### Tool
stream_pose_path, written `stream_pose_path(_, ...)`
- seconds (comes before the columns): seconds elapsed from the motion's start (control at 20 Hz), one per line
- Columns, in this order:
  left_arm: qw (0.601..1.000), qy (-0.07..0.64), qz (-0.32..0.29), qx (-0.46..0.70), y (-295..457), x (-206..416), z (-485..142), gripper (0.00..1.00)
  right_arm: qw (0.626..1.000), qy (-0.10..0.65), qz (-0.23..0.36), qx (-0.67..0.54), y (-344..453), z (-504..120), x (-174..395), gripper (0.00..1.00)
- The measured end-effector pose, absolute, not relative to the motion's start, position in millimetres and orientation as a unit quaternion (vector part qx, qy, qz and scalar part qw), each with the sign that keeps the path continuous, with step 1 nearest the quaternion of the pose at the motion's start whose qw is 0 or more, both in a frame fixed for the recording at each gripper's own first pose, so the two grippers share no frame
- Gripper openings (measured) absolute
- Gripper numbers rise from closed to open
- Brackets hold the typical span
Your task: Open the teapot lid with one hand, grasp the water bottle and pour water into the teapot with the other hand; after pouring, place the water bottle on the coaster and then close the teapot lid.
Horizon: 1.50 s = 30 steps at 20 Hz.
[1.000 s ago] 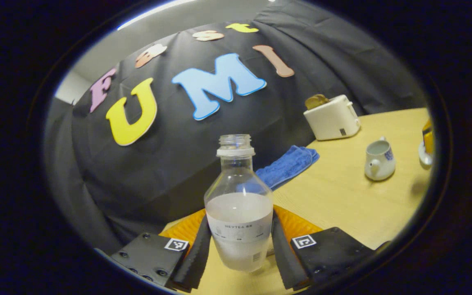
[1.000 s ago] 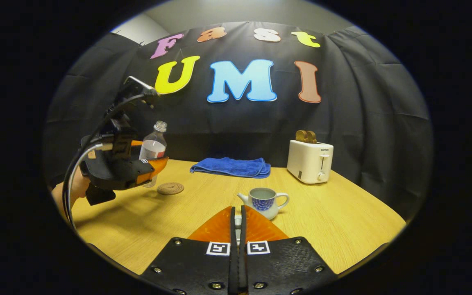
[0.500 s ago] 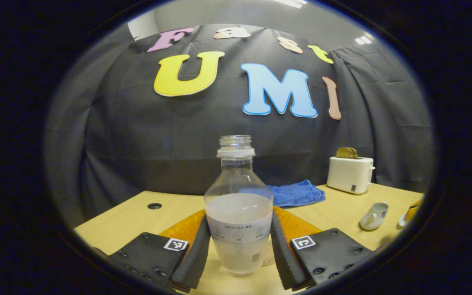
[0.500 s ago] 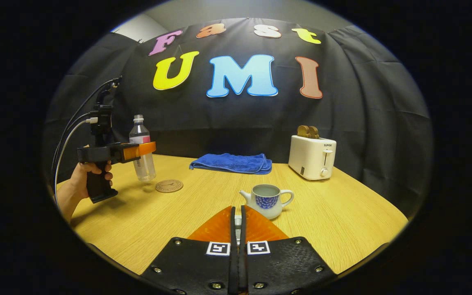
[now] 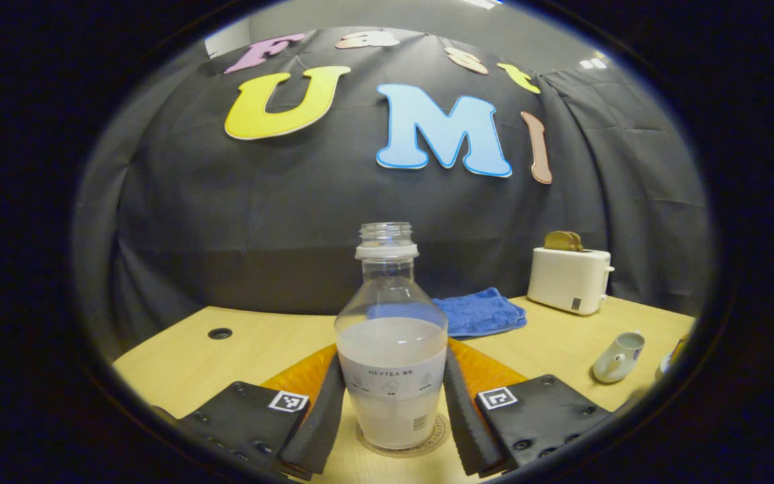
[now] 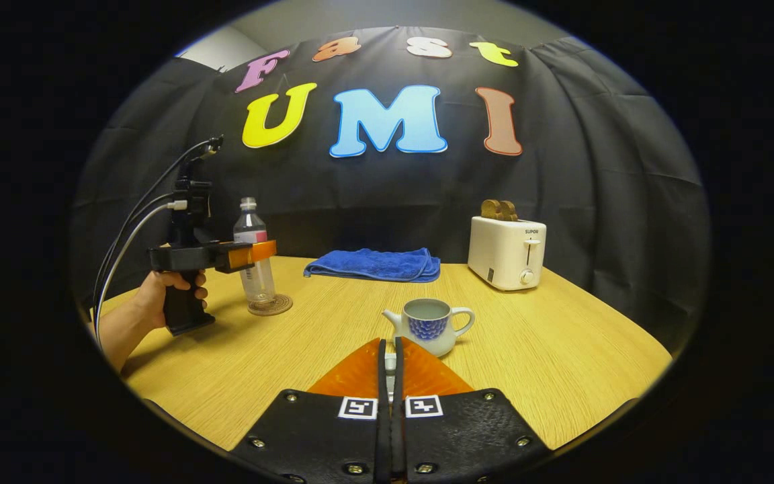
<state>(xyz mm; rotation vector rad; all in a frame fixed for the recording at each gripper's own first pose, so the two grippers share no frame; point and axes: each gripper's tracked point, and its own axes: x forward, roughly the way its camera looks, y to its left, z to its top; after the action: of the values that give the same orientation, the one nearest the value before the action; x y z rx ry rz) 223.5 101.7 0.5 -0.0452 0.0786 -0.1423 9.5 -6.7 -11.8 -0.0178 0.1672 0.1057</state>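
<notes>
Standing surface: a light wood-grain table (image 6: 528, 349) fills the booth floor of both views, with a round cable hole (image 5: 220, 333) near its far left edge in the left gripper view.
Room: black cloth wall behind the table, a strip of pale wall above it.
On the table: a folded blue towel (image 6: 370, 264) at the back, a white toaster (image 6: 506, 252) with bread slices in its slots to the right of it.
Left gripper (image 5: 392, 410): jaws part-way spread, both fingers pressing the lower sides of the water bottle (image 5: 392, 343); in the right gripper view a hand (image 6: 166, 296) holds this gripper's handle at the table's left side.
Right gripper (image 6: 390, 366): fingers pressed together with only a thin slit between them; something small and pale sits in that slit, but I cannot tell what it is.
Water bottle: clear, uncapped, upright, about half full, with a white label band; its base rests on the coaster (image 6: 270, 306).
Coaster: round, brown, flat on the table, its rim showing around the bottle's base.
Teapot (image 6: 429, 324): white with a blue pattern, lid off, mouth open, spout pointing left in the right gripper view; it stands mid-table just beyond the right gripper's tips, well apart from the bottle.
</notes>
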Motion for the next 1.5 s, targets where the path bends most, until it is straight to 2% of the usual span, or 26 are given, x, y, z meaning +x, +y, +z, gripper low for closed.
stream_pose_path(0.4, 0.996, 0.041, -0.07, -0.048, 104, 231, -10, 0.83, 0.995, 0.087, 0.051, -0.002, -10, -14, 10, 0.01)
stream_pose_path(0.75, 0.996, 0.046, -0.072, -0.009, 97, 233, -12, 0.83, 0.995, 0.085, 0.048, -0.001, -11, -13, 11, 0.01)
stream_pose_path(0.9, 0.997, 0.046, -0.059, 0.005, 101, 233, -12, 0.88, 0.995, 0.086, 0.046, 0.004, -14, -14, 11, 0.01)
stream_pose_path(0.95, 0.997, 0.047, -0.057, 0.006, 103, 230, -8, 0.98, 0.995, 0.086, 0.046, 0.005, -14, -14, 11, 0.01)
stream_pose_path(1.5, 0.998, 0.038, -0.046, 0.003, 96, 209, 0, 1.0, 0.996, 0.076, 0.05, 0.005, -13, -7, 2, 0.01)
